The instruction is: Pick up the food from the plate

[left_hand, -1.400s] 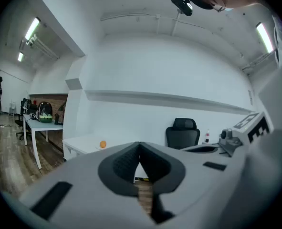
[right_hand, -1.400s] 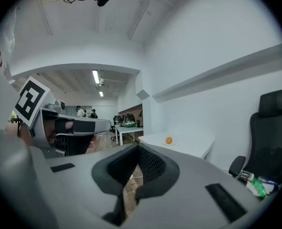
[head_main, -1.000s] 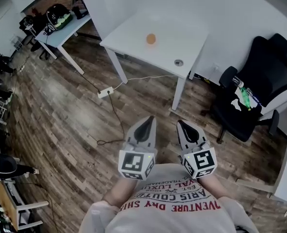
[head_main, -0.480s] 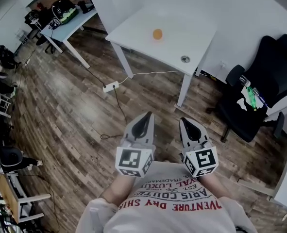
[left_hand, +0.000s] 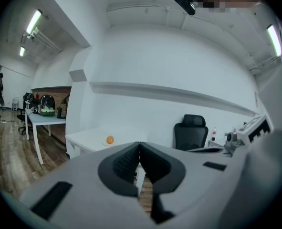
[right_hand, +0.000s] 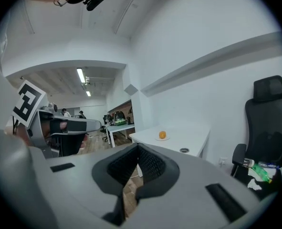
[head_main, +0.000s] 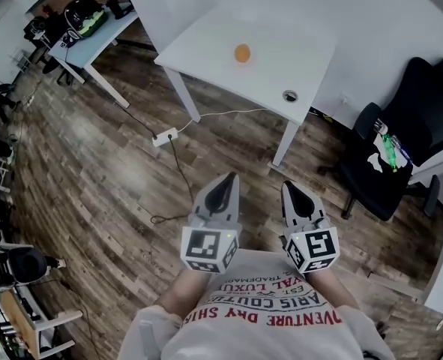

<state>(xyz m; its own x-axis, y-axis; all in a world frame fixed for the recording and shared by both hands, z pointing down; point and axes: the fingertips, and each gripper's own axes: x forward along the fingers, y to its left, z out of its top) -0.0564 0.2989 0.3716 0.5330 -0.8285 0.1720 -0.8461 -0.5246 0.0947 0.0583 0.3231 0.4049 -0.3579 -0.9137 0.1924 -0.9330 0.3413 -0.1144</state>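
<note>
Holding both hand-held grippers shut, far from the food

From the head view I look down at the wood floor [head_main: 94, 163]. My left hand-held gripper [head_main: 225, 187] and my right hand-held gripper [head_main: 290, 193] sit side by side, close to the person's shirt. Both point toward the white table [head_main: 296, 66]. The orange food [head_main: 241, 52] sits on top of that table, well apart from both of them. A black chair [head_main: 401, 148] stands to the right of the table.

In the left gripper view, the two jaws of the left hand-held gripper [left_hand: 139, 149] are pressed together with nothing between them. Past them I see the food [left_hand: 110, 139] on a small plate [left_hand: 107, 144] on the table, and the chair further right.

In the right gripper view, the jaws of the right hand-held gripper [right_hand: 138, 149] touch each other too, and they hold nothing. The food [right_hand: 162, 134] rests on its plate [right_hand: 166, 138] on the table, far ahead of the jaws. My left hand-held gripper shows at the left side of this view.
</note>
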